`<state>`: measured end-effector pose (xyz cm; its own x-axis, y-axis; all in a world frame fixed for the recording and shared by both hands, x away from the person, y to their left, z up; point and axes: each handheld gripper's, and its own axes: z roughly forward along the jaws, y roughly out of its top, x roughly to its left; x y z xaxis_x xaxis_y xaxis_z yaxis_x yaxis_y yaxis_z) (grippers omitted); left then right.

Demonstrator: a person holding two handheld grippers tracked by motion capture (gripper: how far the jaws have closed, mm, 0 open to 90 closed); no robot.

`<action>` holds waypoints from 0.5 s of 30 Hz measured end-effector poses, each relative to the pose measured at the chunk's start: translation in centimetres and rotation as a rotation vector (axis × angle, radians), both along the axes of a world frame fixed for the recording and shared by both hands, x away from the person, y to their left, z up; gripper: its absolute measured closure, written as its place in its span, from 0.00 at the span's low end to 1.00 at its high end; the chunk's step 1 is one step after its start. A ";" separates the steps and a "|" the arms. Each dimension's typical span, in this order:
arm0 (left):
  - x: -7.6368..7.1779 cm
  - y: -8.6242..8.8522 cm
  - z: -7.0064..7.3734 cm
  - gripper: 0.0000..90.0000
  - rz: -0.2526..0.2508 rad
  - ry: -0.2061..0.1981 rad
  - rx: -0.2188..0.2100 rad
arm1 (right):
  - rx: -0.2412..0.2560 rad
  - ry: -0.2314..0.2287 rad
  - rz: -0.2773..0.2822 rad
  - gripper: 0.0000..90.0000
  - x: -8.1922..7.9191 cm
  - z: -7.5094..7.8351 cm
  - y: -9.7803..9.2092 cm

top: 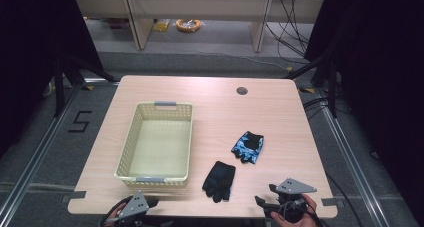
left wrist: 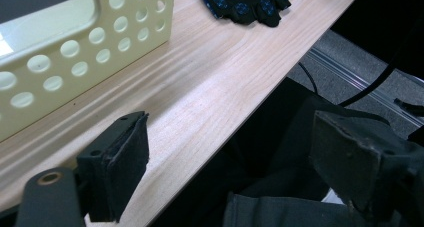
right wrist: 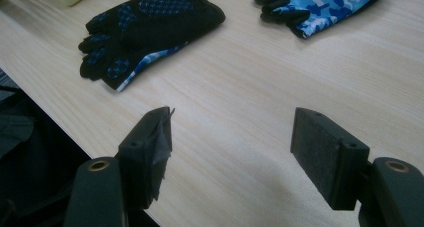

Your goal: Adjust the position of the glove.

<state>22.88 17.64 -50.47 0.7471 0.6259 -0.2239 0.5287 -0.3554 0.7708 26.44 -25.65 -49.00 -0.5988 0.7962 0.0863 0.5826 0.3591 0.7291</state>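
Observation:
A black glove (top: 219, 181) with blue dots lies palm up near the table's front edge, also seen in the right gripper view (right wrist: 145, 32) and the left gripper view (left wrist: 245, 2). Just behind it to the right lies a blue camouflage glove (top: 248, 146) (right wrist: 320, 4). A cream perforated basket (top: 129, 152) (left wrist: 75, 52) stands empty on the left half of the table. My left gripper (top: 150, 202) (left wrist: 235, 167) hangs open at the front edge, just before the basket. My right gripper (top: 265, 196) (right wrist: 232, 152) is open over the front right of the table, pointing toward the gloves, with nothing between its pads.
The wooden table (top: 210, 102) has a round cable hole (top: 242, 91) at the back right. Dark curtains flank both sides, and cables run over the floor on the right. The table's front edge (left wrist: 240, 102) passes between my left gripper's jaws.

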 end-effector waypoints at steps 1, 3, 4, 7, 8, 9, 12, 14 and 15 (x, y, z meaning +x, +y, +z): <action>0.0 0.0 0.0 0.18 0.003 -0.010 0.013 | 0.006 0.011 -0.001 0.37 0.0 0.0 0.1; 0.0 0.0 0.0 0.18 -0.009 -0.025 0.010 | -0.003 0.011 0.004 0.37 0.0 0.0 0.0; 0.2 0.2 0.0 0.17 -0.026 -0.036 0.044 | -0.002 0.013 0.002 0.37 0.0 0.0 0.0; 0.0 -0.1 -0.1 0.18 0.007 -0.006 -0.004 | 0.001 0.007 0.005 0.36 0.1 0.0 0.0; 0.0 -0.1 -0.1 0.18 0.008 -0.008 -0.003 | 0.005 0.015 -0.009 0.35 0.0 -0.1 0.1; 0.0 -0.1 -0.1 0.18 0.009 -0.008 -0.003 | 0.005 0.015 -0.009 0.35 0.0 -0.1 0.1; 0.2 0.0 -0.1 0.18 -0.020 -0.031 0.031 | 0.002 0.005 0.000 0.34 0.1 -0.1 0.1; 0.1 -0.1 0.0 0.18 -0.031 -0.007 0.038 | 0.020 0.020 -0.018 0.34 -0.1 0.0 0.3; 0.1 -0.2 0.0 0.18 -0.041 -0.012 0.036 | 0.018 0.012 -0.010 0.33 -0.1 0.1 0.3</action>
